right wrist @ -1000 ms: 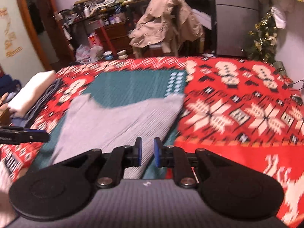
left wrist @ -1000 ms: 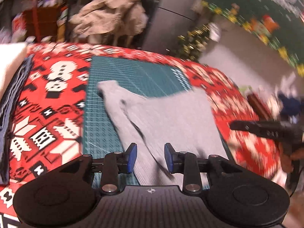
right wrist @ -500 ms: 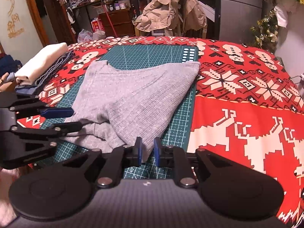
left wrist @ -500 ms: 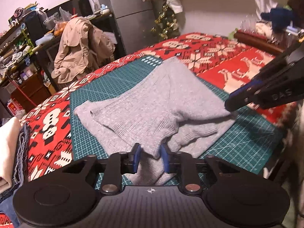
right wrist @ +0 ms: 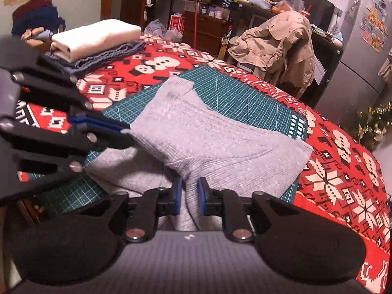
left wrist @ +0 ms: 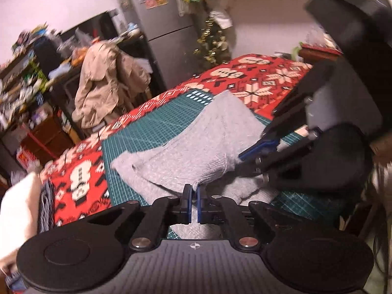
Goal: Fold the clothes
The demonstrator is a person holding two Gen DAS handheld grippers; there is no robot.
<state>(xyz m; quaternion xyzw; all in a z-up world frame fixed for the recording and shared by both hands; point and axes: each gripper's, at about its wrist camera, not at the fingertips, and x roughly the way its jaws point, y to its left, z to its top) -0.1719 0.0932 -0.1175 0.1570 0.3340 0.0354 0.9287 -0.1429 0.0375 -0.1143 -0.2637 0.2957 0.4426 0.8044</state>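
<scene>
A grey ribbed garment (left wrist: 203, 142) lies on the green cutting mat (left wrist: 152, 132), its near part doubled over and lifted at the front edge. My left gripper (left wrist: 193, 191) is shut on a pinch of that grey edge. In the right wrist view the same garment (right wrist: 208, 142) runs up between the blue pads of my right gripper (right wrist: 189, 183), whose jaws are closing with the fabric pressed between them. The two grippers stand close together. The right gripper (left wrist: 242, 156) shows at the right of the left wrist view, and the left gripper (right wrist: 127, 134) at the left of the right wrist view.
The mat (right wrist: 235, 98) lies on a red patterned tablecloth (right wrist: 343, 171). A stack of folded clothes (right wrist: 98, 34), white on blue, sits at the table's left. Behind the table stand a chair with a beige jacket (right wrist: 276, 44), cluttered shelves and a grey fridge (left wrist: 166, 24).
Both grippers came in to the garment's near edge and closed on it. That edge has lifted and bunched. The two grippers now sit closer together, and both views have rolled.
</scene>
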